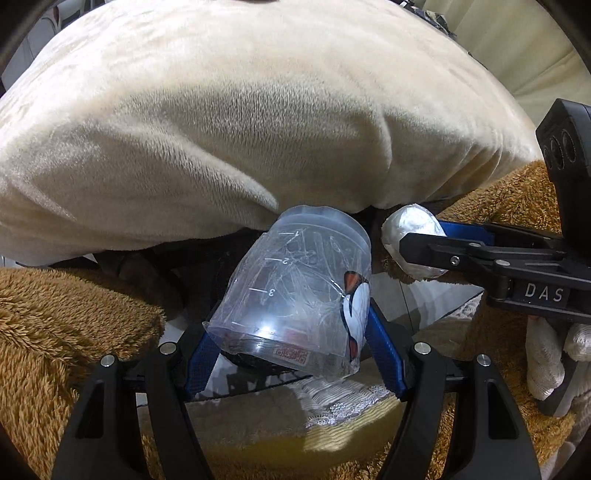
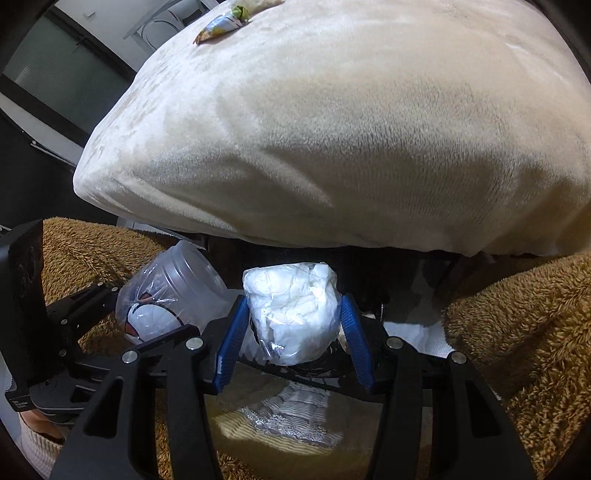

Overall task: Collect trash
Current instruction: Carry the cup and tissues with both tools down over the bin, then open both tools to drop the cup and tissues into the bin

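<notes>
Left claw (image 1: 291, 354) is clamped on a clear plastic cup (image 1: 295, 291), blue pads (image 1: 384, 354) pressing both sides near its rim; the cup is tilted, base pointing up toward 12 o'clock, with printed measure marks and a white-orange graphic on its wall at 3 o'clock. Right claw (image 2: 293, 332) is clenched on a crumpled white wad wrapped in clear film (image 2: 295, 314), blue pads (image 2: 232, 339) touching it left and right. In the left wrist view the right claw (image 1: 424, 240) comes in from 3 o'clock holding the same wad (image 1: 406, 236), just beside the cup and apart from it. A hand in a white knit glove (image 1: 546, 362) grips that tool at 4 o'clock. In the right wrist view the cup (image 2: 173, 291) sits at 9 o'clock of the wad, held by the left claw (image 2: 122, 306). Both held items hang over a dark gap between a large cream plush cushion (image 1: 240, 122) at 12 o'clock and brown shaggy fabric (image 1: 55, 332) at 8 and 3 o'clock. Below the claws, at 6 o'clock, is a pale ribbed surface with a lacy patch (image 2: 288, 410); what it is, can't tell. On the cushion top at 11 o'clock in the right wrist view lies a crumpled foil snack wrapper (image 2: 221, 24), well apart from both claws.
</notes>
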Tool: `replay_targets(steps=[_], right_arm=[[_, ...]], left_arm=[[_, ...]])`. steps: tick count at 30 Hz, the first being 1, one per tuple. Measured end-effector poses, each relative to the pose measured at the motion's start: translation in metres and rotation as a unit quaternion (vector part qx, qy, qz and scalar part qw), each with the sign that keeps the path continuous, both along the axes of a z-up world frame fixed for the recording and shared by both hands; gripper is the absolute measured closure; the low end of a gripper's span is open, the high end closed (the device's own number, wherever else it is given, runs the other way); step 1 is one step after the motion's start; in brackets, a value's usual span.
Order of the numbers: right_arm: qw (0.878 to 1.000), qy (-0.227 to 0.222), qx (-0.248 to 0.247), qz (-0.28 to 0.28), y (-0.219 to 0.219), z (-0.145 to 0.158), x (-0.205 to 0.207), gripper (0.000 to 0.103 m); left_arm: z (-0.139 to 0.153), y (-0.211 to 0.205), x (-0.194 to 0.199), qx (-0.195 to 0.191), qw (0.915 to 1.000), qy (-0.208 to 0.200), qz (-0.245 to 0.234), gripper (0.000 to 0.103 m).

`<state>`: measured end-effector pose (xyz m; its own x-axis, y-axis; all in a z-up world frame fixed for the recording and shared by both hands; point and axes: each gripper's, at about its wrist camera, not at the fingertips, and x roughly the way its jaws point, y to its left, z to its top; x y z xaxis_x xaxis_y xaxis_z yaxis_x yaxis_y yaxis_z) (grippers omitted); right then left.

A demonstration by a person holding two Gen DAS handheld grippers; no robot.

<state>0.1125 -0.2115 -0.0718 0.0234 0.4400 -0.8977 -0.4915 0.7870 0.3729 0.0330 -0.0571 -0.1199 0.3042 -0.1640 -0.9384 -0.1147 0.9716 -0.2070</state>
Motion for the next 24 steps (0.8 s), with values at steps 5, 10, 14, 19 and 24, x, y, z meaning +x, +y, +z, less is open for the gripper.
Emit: replay_targets(steps=[5,10,14,19,24], right_arm=[[0.999,0.034,-0.022,-0.012,0.004,-0.017,0.005,0.051],[0.999,0.044,-0.027,-0.012,0.006,-0.022,0.006,0.051],[0.998,0.049,-0.026,-0.013,0.006,-0.025,0.007,0.050],[0.998,0.052,-0.024,-0.018,0.004,-0.025,0.008,0.050],[0.998,0.050,-0.017,-0.025,0.003,-0.022,0.008,0.040]], left_arm=[[-0.013,0.000,0.005,0.000,0.9993,0.038,0.001,0.032],[-0.021,-0.005,0.008,0.001,0.9986,0.053,-0.003,0.032],[-0.025,-0.009,0.013,0.002,0.9981,0.062,-0.004,0.032],[-0.029,-0.009,0.015,0.004,0.9976,0.069,-0.007,0.030],[-0.027,-0.008,0.014,0.010,0.9981,0.060,-0.007,0.028]])
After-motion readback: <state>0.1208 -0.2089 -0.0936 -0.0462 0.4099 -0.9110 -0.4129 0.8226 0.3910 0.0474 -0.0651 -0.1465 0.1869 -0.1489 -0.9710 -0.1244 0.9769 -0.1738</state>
